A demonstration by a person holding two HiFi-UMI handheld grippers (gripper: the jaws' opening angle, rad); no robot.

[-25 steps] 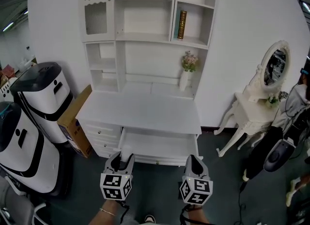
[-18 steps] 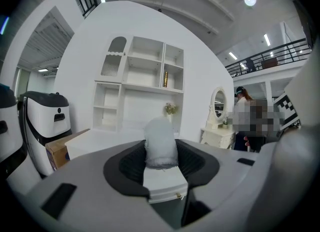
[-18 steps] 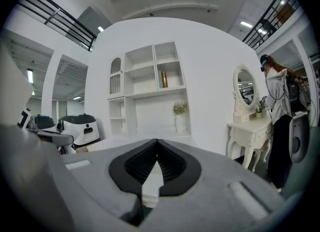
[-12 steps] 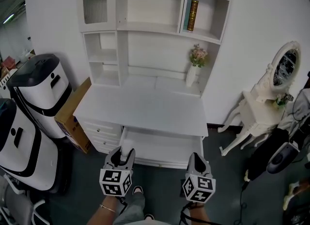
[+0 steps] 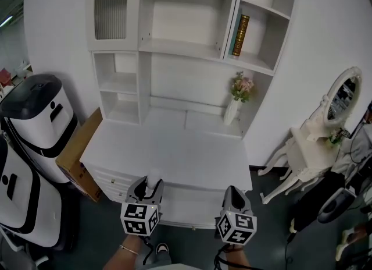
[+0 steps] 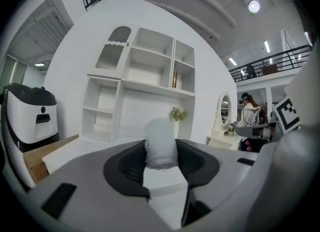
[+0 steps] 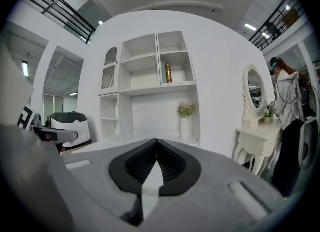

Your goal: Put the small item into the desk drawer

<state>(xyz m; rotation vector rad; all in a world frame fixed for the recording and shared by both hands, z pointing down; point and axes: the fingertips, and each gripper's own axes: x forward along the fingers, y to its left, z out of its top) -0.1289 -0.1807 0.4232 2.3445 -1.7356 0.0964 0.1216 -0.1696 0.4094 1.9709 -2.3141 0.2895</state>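
Note:
A small white fuzzy roll (image 6: pixel 160 143) sits between the jaws of my left gripper (image 6: pixel 161 152), which is shut on it. In the head view the left gripper (image 5: pixel 149 187) hangs low, with the roll (image 5: pixel 153 182) at its tip, just before the front edge of the white desk (image 5: pixel 168 152). The desk drawer (image 5: pixel 192 205) stands pulled out under that edge, between the two grippers. My right gripper (image 5: pixel 232 194) is beside it on the right; its fingertips (image 7: pixel 157 148) meet, shut and empty.
A white hutch with a brown book (image 5: pixel 243 35) rises behind the desk, and a vase of flowers (image 5: pixel 237 100) stands at the back right. White and black machines (image 5: pixel 35 123) and a cardboard box (image 5: pixel 75 152) crowd the left. A vanity table (image 5: pixel 314 141) and a person (image 7: pixel 287 86) are at right.
The head view has tilted up and come closer to the desk; the desk top and drawer now sit lower in the picture. Both grippers keep their places, and the roll stays held.

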